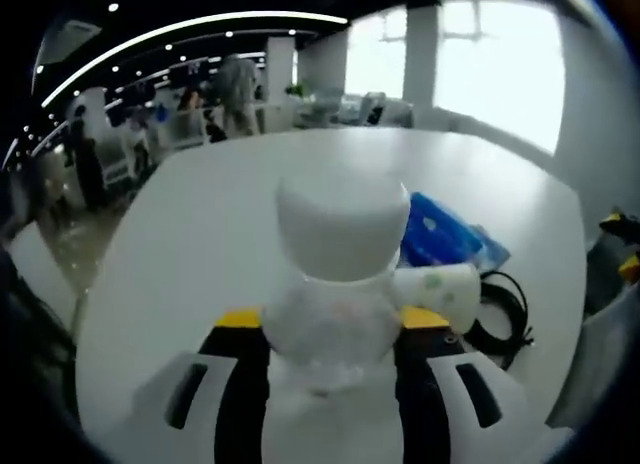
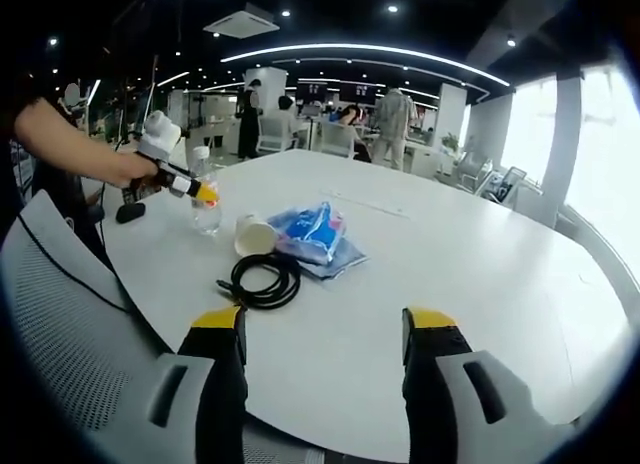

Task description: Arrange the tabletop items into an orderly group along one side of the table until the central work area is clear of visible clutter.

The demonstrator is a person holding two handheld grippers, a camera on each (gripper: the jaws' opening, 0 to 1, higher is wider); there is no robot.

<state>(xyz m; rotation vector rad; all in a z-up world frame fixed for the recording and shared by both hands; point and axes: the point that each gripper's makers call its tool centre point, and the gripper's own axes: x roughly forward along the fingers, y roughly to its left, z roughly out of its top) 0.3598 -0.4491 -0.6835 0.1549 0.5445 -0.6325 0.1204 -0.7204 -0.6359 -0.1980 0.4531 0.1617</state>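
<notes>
Big white desk (image 2: pixel 450 274) is carrying a coiled black cable (image 2: pixel 262 280), a paper cup (image 2: pixel 251 234) lying on its side, and a blue bag (image 2: pixel 315 234) sitting just beside the cup.

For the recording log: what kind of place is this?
Most likely an open-plan office: a large white table, rows of desks with people behind it, ceiling strip lights, and big windows along one side.

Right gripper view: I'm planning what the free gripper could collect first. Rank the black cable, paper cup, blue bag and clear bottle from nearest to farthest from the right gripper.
1. Black cable, coiled, nearest the table's near edge.
2. Paper cup, on its side behind the cable.
3. Blue bag, beside the cup; these two are too close to call.
4. Clear bottle, farthest, held by the left gripper.
</notes>
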